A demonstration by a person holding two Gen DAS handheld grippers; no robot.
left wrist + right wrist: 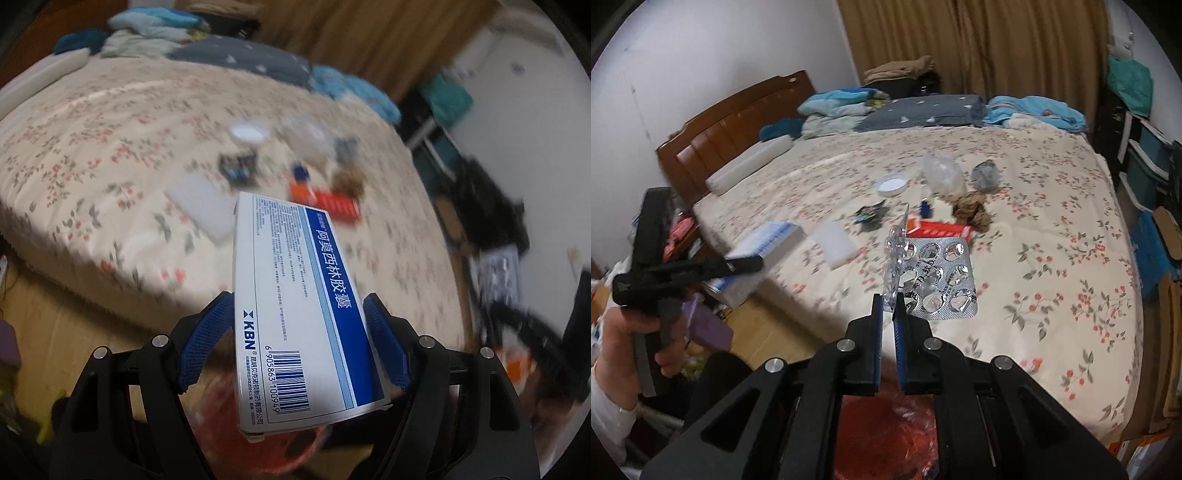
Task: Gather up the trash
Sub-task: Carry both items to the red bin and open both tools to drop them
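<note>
Blue-and-white medicine box [295, 306] clamped in left claw [299, 332], foil blister sheets [923, 280] pinched in right claw [888, 314], both over red bin [886, 432] at six o'clock; wrappers, orange carton [938, 229] left on bed [1052, 258] at twelve.

dim, motion-blurred, fisheye-warped edges
</note>
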